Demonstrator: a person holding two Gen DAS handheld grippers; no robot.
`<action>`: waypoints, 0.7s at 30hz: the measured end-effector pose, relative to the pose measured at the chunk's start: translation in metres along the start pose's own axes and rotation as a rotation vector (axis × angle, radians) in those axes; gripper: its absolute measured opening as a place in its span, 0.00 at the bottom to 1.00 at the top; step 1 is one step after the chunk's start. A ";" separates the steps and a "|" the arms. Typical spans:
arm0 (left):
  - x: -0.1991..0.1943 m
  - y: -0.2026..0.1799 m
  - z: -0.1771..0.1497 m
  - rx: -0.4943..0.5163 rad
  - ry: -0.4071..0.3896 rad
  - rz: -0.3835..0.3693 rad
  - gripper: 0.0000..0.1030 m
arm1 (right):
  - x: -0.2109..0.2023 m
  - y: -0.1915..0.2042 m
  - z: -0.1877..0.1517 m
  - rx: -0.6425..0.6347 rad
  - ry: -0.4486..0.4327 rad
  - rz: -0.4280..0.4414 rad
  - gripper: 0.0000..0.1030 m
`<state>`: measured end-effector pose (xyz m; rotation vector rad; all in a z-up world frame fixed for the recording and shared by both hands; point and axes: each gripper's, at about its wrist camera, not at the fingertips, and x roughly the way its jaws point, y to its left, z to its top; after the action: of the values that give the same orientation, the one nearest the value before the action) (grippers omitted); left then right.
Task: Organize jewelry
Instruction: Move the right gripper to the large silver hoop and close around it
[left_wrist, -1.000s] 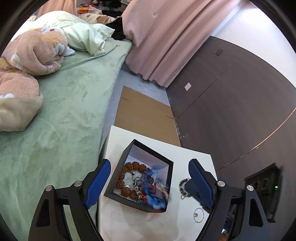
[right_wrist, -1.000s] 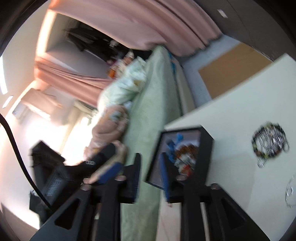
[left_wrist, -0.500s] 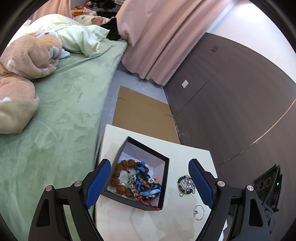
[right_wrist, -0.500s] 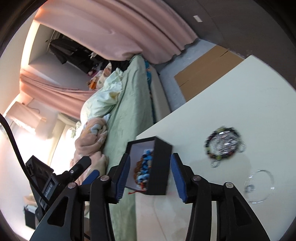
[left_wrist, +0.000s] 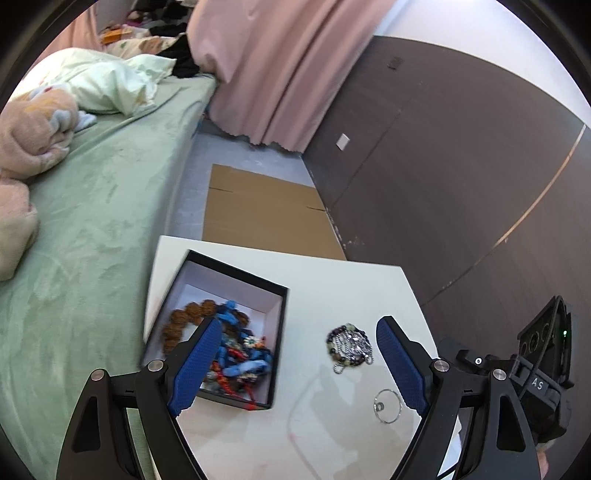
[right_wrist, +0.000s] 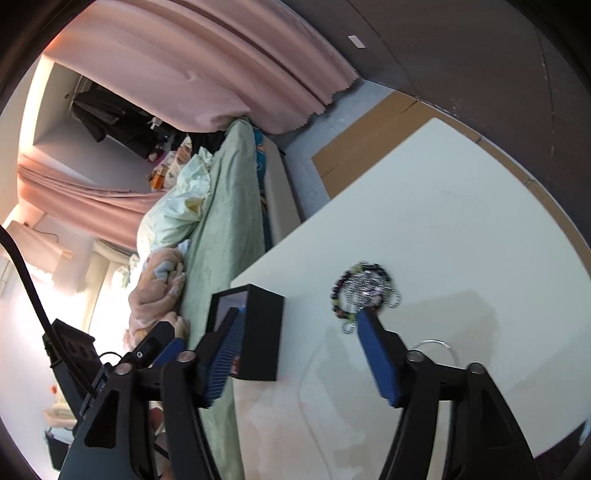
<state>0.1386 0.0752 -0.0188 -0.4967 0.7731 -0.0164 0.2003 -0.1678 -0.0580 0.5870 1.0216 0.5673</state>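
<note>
Legible text — one item only: the white letters "AS" on the black housing of the right gripper (left_wrist: 537, 384), seen at the lower right of the left wrist view. The pale tag on the dark wall panel (left_wrist: 343, 141) shows no readable characters — too small.

The box (left_wrist: 236, 273) is black outside and white inside, holding brown beads (left_wrist: 184, 317) and blue jewelry (left_wrist: 243, 365). The bracelet (left_wrist: 349, 345) mixes dark beads with silver chain. The surface (left_wrist: 332, 280) is white, the bed (left_wrist: 92, 221) pale green, the curtain (left_wrist: 280, 66) pink, the claw pads (left_wrist: 195, 365) blue.
</note>
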 end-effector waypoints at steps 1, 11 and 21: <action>0.002 -0.004 -0.001 0.010 0.004 -0.004 0.84 | -0.003 -0.004 0.000 -0.001 -0.001 -0.013 0.73; 0.021 -0.037 -0.014 0.112 0.037 -0.021 0.84 | -0.013 -0.032 0.002 -0.026 0.068 -0.135 0.73; 0.036 -0.051 -0.025 0.172 0.082 0.007 0.84 | 0.001 -0.047 -0.009 -0.160 0.209 -0.266 0.73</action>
<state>0.1559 0.0125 -0.0355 -0.3313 0.8455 -0.0962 0.2002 -0.1991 -0.0941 0.2478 1.2165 0.4754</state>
